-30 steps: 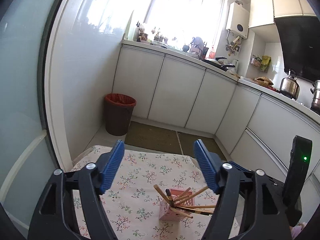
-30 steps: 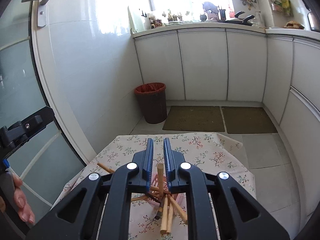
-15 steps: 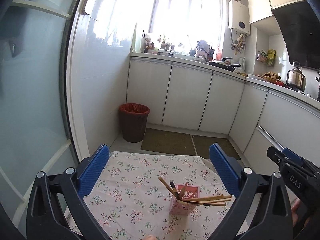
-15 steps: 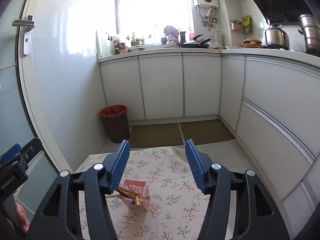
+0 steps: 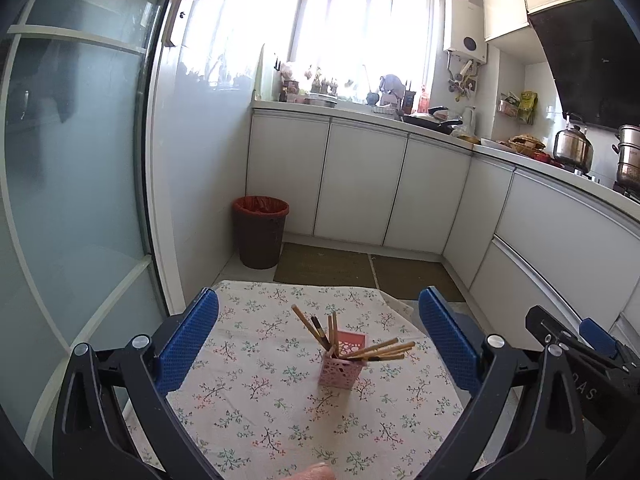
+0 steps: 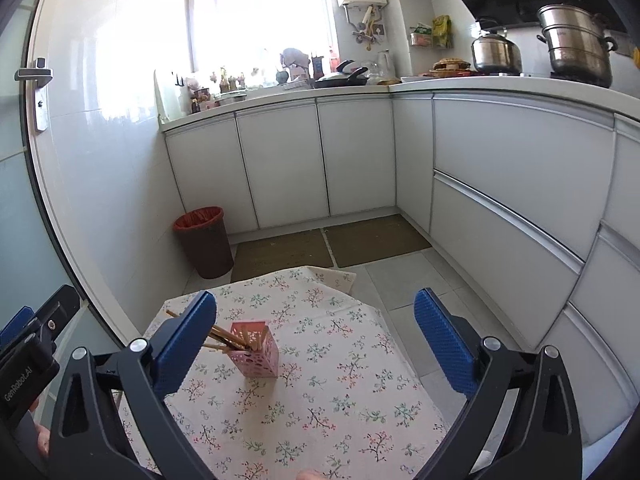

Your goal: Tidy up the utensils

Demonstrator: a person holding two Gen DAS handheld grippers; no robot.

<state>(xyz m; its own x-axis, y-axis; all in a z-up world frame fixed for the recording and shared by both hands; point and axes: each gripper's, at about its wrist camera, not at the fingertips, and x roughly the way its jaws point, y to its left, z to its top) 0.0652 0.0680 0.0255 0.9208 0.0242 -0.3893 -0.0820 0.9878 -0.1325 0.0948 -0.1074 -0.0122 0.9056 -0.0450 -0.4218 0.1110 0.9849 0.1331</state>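
Both grippers wide open, holder standing alone

We read "GenRobot.AI" on the left gripper (image 5: 318, 336) and "DAS" on the right gripper (image 6: 316, 334); the right's jaws have just been opening, nothing between either pair, both tilted down over the floral-clothed worktop (image 5: 256, 396), where wooden chopsticks (image 5: 376, 350) lean in the pink perforated plastic holder (image 5: 342, 368).

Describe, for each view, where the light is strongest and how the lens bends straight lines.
Left wrist view: the window is blown out to white, and the glass door frame bows strongly. Right wrist view: the window glares onto the tiled wall, and the cabinets curve; the pink holder stays sharp.
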